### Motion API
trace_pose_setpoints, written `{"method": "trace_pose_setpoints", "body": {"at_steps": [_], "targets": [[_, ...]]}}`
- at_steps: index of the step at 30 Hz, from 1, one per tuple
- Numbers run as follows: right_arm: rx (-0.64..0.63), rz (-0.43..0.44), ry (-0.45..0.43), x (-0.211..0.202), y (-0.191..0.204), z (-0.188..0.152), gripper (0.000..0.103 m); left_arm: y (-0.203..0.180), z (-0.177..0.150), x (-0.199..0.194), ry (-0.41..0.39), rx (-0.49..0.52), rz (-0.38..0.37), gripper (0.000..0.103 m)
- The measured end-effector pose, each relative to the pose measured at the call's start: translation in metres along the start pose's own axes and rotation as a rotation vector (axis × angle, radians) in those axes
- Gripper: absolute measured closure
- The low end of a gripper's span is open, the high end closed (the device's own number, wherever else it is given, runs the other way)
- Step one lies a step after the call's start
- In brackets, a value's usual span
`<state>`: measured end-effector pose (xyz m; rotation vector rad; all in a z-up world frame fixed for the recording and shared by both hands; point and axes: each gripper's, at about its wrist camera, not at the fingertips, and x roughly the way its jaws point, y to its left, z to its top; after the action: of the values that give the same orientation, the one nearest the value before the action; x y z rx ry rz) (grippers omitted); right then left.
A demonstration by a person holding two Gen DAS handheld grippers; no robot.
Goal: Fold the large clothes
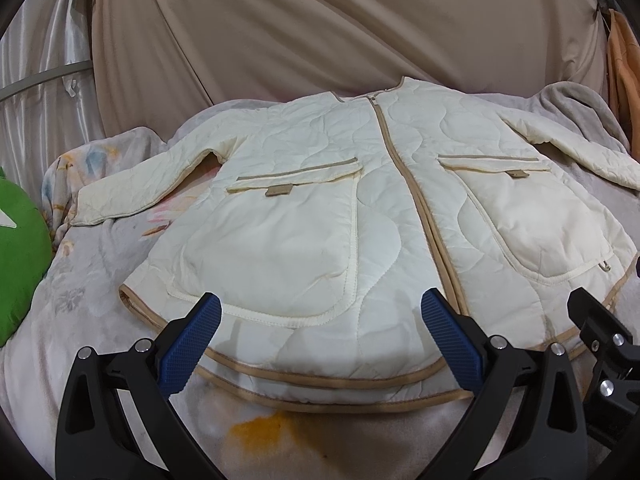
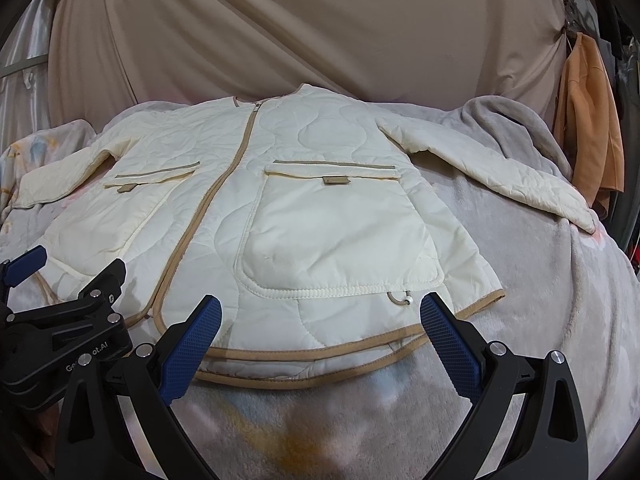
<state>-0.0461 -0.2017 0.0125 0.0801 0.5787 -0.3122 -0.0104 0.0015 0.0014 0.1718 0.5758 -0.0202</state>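
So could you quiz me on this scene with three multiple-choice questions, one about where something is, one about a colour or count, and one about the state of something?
1. Where does the green cushion lie?
A. Off the jacket's left sleeve end
B. On the jacket's chest
C. Under the hem

2. How many flap pockets show on the jacket front?
A. One
B. Two
C. Four

3. How is the jacket's zip?
A. Wide open
C. Torn off
B. Closed up to the collar

Answers:
1 A: in the left view the cushion sits at the far left edge, beyond the sleeve.
2 B: one pocket lies on each side of the zip.
3 B: the tan zip strip runs unbroken from hem to neckline.

Both the left gripper and right gripper hang open near the hem.
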Motion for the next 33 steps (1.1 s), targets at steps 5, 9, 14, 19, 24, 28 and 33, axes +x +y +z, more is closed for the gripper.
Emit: {"method": "trace_pose_setpoints", "body": {"at_steps": [5, 9, 14, 19, 24, 28, 33], "targets": [[0.022, 0.006, 0.008, -0.005, -0.008, -0.003, 0.005, -0.001, -0.002, -0.007, 0.012, 0.013, -0.015, 0.005], [0.031, 0.016, 0.019, -0.009, -0.014, -0.001, 0.005, -0.007, -0.001, -0.01, 0.04, 0.038, -0.032, 0.005], [0.068, 0.028, 0.011, -0.015, -0.043, 0.019, 0.005, -0.003, 0.012, -0.015, 0.037, 0.047, -0.032, 0.005], [0.129, 0.0, 0.036, 0.008, -0.124, 0.056, 0.005, 0.013, 0.041, -0.011, 0.012, 0.044, -0.057, 0.005], [0.321, -0.087, 0.079, 0.05, -0.243, 0.072, 0.005, 0.03, 0.065, 0.009, 0.01, 0.026, -0.039, 0.005], [0.535, -0.146, 0.074, 0.072, -0.338, 0.074, 0.005, 0.042, 0.081, 0.032, 0.008, 0.011, -0.021, 0.005], [0.677, -0.216, 0.117, 0.104, -0.408, 0.07, 0.005, 0.053, 0.097, 0.061, 0.04, -0.024, -0.029, 0.005]]}}
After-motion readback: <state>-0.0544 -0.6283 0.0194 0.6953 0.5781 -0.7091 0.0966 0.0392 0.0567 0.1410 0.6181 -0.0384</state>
